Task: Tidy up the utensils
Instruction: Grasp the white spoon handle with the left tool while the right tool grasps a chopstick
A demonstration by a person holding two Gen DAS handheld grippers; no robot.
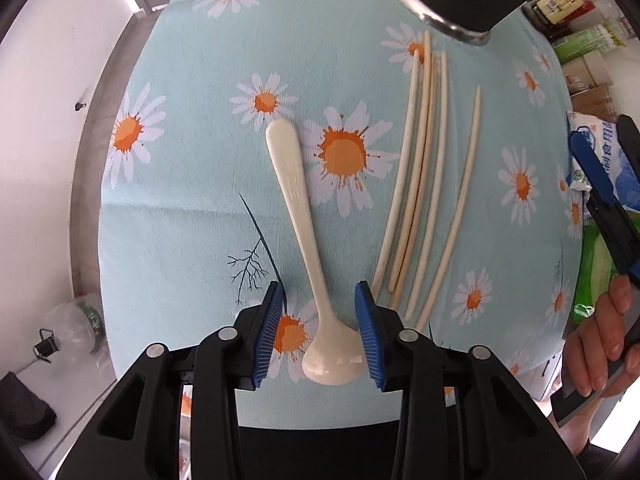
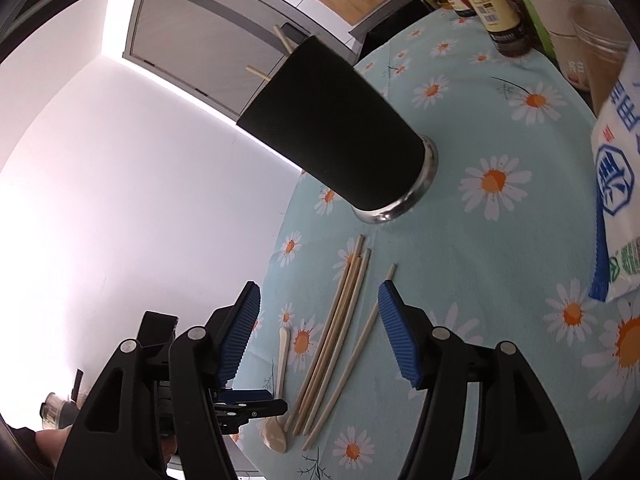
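Note:
A white plastic spoon (image 1: 298,216) lies on the daisy tablecloth (image 1: 192,184), handle pointing away. My left gripper (image 1: 320,330) points straight down over it and is open; the spoon's neck and bowl sit between the blue pads with a gap on the left side. Several pale chopsticks (image 1: 420,184) lie loose to the right of the spoon. My right gripper (image 2: 318,296) is open and empty, hovering above those chopsticks (image 2: 340,332). Beyond them stands a black cup (image 2: 340,132) with a metal base, and two chopsticks (image 2: 280,40) stick out of its top.
A white and blue bag (image 2: 616,200), sauce bottles (image 2: 492,4) and jars crowd the table's far right. The table edge (image 1: 108,208) runs down the left, with a plastic bottle (image 1: 80,320) below on the floor. A hand (image 1: 600,340) holds the right gripper (image 1: 600,192).

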